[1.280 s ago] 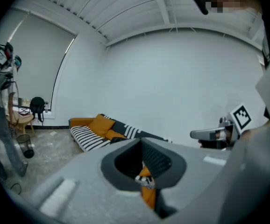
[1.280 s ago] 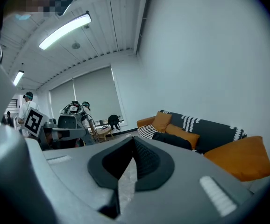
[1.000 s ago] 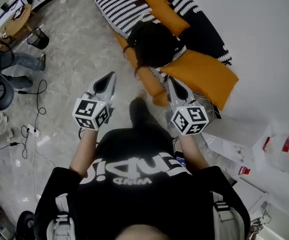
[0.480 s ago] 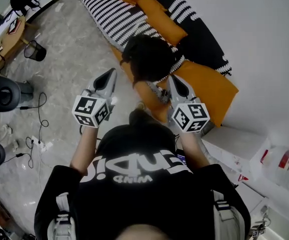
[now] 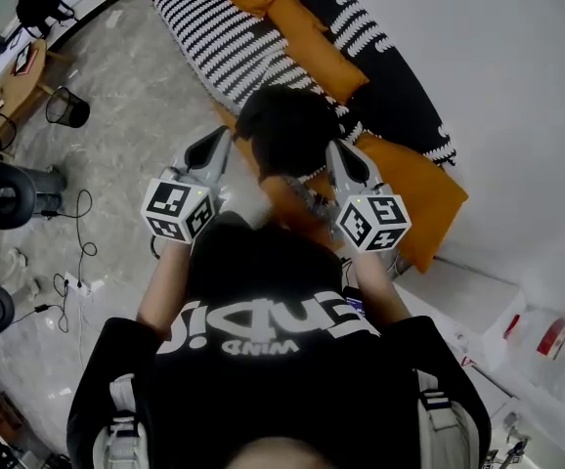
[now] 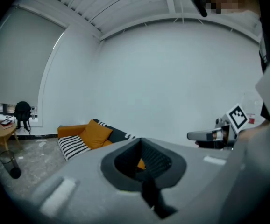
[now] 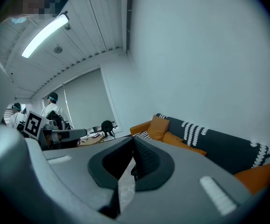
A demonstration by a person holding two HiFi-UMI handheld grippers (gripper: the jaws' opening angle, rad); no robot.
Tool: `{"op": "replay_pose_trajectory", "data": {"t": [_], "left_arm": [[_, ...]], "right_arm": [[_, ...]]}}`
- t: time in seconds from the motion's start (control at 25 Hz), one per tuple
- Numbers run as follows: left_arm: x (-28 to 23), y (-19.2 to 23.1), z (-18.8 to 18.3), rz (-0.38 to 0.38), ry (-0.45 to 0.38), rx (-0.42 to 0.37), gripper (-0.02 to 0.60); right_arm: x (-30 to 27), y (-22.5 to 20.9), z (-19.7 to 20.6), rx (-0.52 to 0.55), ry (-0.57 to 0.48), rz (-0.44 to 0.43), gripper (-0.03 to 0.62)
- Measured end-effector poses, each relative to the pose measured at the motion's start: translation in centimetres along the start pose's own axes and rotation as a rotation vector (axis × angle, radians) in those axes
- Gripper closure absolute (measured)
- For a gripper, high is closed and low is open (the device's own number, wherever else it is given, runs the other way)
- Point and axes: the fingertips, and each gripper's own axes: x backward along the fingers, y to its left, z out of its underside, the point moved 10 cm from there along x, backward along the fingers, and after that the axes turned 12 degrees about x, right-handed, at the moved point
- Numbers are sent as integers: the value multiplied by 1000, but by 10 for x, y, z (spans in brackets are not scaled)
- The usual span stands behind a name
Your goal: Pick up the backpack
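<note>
Nearest the camera, the person's black printed T-shirt (image 5: pixel 263 330) fills the bottom of the head view, and both forearms reach out from it toward the orange sofa (image 5: pixel 414 179). The left tool (image 5: pixel 218 141) and the right tool (image 5: pixel 335 152) are held side by side, pointing at the sofa. Each has its jaws pressed together with nothing pinched; both gripper views show only a closed slit. Just ahead of them, at the sofa's front edge, sits a black rounded bag, which I take to be the backpack (image 5: pixel 287 130). It lies between the two tool tips and apparently lower than them. The right tip looks slightly closer to its side than the left does. Its shape reads as roundish from above, so I cannot tell its long axis or where its handle is. Picking it up would call for the jaws to spread first. Left of the sofa is grey marbled floor (image 5: pixel 136 115). Farther along the sofa lies a black-and-white striped blanket (image 5: pixel 224 27), with the white wall (image 5: pixel 478 57) behind.
</note>
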Motion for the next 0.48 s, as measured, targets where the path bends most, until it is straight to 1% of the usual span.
{"op": "replay_pose_trajectory", "data": {"t": [0.12, 0.24, 0.36, 0.48], "left_arm": [[-11, 13, -7, 11, 12, -3, 580], [-25, 34, -23, 38, 18, -11, 580], [-42, 55, -40, 65, 28, -15, 580], [-61, 66, -52, 113, 55, -27, 580]], "right_arm": [[-15, -2, -2, -13, -2, 2, 594], [-33, -3, -7, -16, -2, 24, 594], [-49, -4, -13, -36, -5, 64, 594], [-58, -10, -17, -64, -16, 116, 594]]}}
